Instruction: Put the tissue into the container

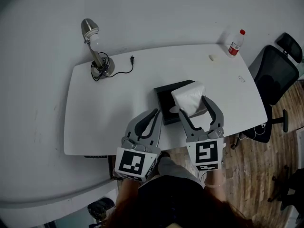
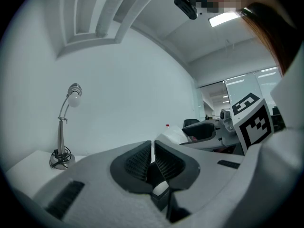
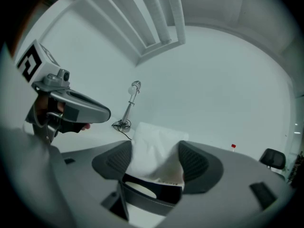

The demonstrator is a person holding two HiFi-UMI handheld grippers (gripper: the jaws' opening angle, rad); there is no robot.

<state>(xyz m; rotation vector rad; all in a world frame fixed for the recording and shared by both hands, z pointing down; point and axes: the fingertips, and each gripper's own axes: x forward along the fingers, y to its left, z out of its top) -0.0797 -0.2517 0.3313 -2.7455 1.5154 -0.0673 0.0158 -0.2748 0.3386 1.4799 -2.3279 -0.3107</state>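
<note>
A white pack of tissue (image 1: 189, 98) is held above the black open container (image 1: 166, 100) on the white table. My right gripper (image 1: 192, 105) is shut on the pack; in the right gripper view the tissue (image 3: 153, 152) fills the gap between both pads. My left gripper (image 1: 155, 114) hangs beside the container's near left corner, its jaws pressed together with nothing between them. In the left gripper view the pads (image 2: 141, 159) meet, and the tissue pack (image 2: 172, 134) shows beyond them.
A silver desk lamp (image 1: 94, 46) with a black cord stands at the table's far left. A small bottle with a red cap (image 1: 235, 43) sits at the far right corner. A black office chair (image 1: 276, 75) stands off the right end. Wooden floor lies beyond the near edge.
</note>
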